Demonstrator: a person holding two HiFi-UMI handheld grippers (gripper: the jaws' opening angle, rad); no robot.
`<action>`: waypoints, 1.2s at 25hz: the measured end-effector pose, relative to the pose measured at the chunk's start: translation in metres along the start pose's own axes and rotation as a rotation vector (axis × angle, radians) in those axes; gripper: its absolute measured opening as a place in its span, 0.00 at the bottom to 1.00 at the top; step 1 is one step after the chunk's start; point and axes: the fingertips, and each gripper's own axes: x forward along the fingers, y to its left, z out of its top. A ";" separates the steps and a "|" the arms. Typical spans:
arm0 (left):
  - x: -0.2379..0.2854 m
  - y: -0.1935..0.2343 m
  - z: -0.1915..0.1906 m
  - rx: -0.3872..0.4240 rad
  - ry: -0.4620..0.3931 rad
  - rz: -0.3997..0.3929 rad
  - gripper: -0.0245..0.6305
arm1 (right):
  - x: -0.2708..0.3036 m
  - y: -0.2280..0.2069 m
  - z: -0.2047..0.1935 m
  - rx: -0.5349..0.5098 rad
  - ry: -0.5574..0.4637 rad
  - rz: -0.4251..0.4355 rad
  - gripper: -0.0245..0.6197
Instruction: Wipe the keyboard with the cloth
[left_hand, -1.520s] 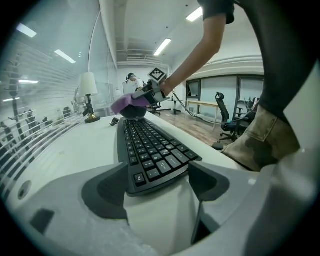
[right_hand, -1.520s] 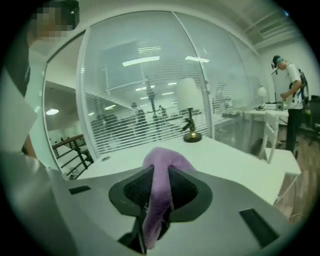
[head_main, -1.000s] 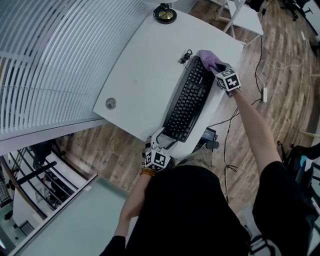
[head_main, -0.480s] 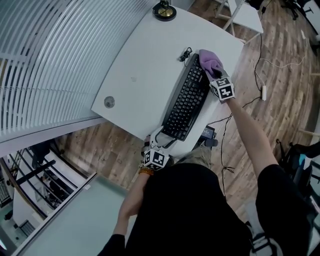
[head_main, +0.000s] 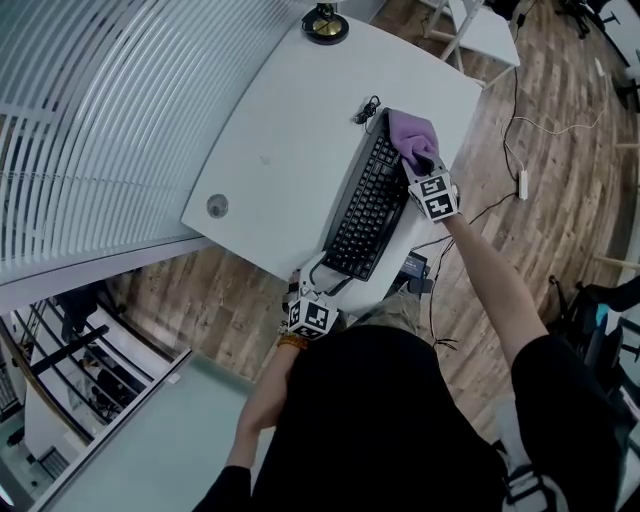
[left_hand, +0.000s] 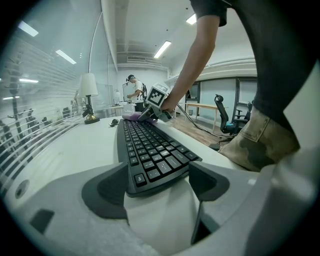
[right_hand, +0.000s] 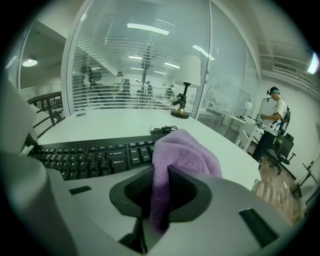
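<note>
Head view: a black keyboard (head_main: 372, 205) lies right of centre on a white desk (head_main: 290, 130); the purple cloth (head_main: 412, 135) covers its upper end, held by the right gripper (head_main: 421, 165); left gripper view: the left gripper (left_hand: 157, 182), jaws wide, clasps the keyboard's near end; right gripper view: jaws pinch the cloth over the keys.

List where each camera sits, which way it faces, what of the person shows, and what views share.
Head view: on the head, looking down at desk; both arms, left tongs, right tongs show.
Left gripper view: keyboard's near end, jaws gripping it, facing lamp; right arm shows.
Right gripper view: far end, jaws shut on cloth, facing glass wall.
Shared: keyboard, cloth.
</note>
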 end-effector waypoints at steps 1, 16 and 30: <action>0.000 0.000 -0.001 0.004 -0.002 0.002 0.61 | -0.001 0.002 0.000 0.002 0.001 0.000 0.14; 0.000 -0.002 -0.004 -0.006 -0.011 0.003 0.61 | -0.017 0.032 -0.008 0.052 -0.005 0.011 0.14; 0.000 -0.002 -0.002 -0.006 -0.009 0.010 0.61 | -0.039 0.080 -0.018 0.019 -0.009 0.088 0.13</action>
